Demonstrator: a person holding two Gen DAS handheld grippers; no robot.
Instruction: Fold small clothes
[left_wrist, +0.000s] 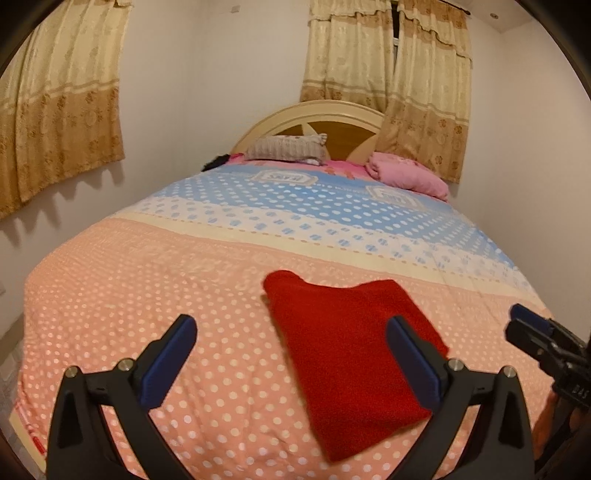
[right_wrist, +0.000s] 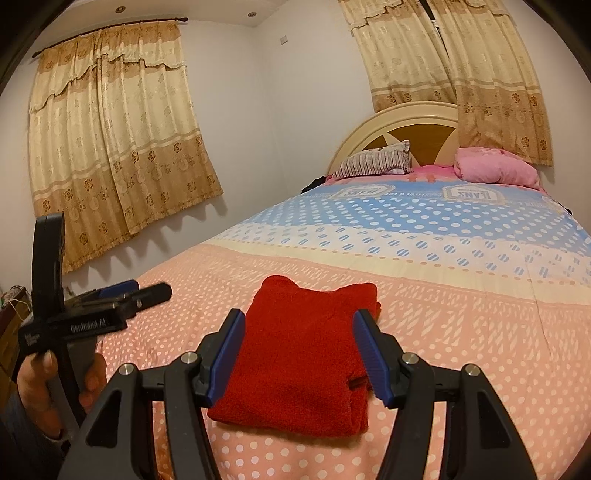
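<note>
A folded red garment (left_wrist: 347, 354) lies flat on the bedspread (left_wrist: 147, 280) near the bed's foot; it also shows in the right wrist view (right_wrist: 303, 362). My left gripper (left_wrist: 291, 328) is open and empty, above the spread with the garment under its right finger. It shows from the side in the right wrist view (right_wrist: 147, 291). My right gripper (right_wrist: 299, 321) is open and empty, hovering over the garment's near half. Its tip shows at the right edge of the left wrist view (left_wrist: 524, 325).
The bedspread (right_wrist: 461, 295) is peach with white dots, then cream and blue. A striped pillow (left_wrist: 284, 147) and a pink pillow (left_wrist: 406, 173) lie by the headboard (left_wrist: 314, 114). Curtains (right_wrist: 110, 147) hang on the left wall and behind the bed.
</note>
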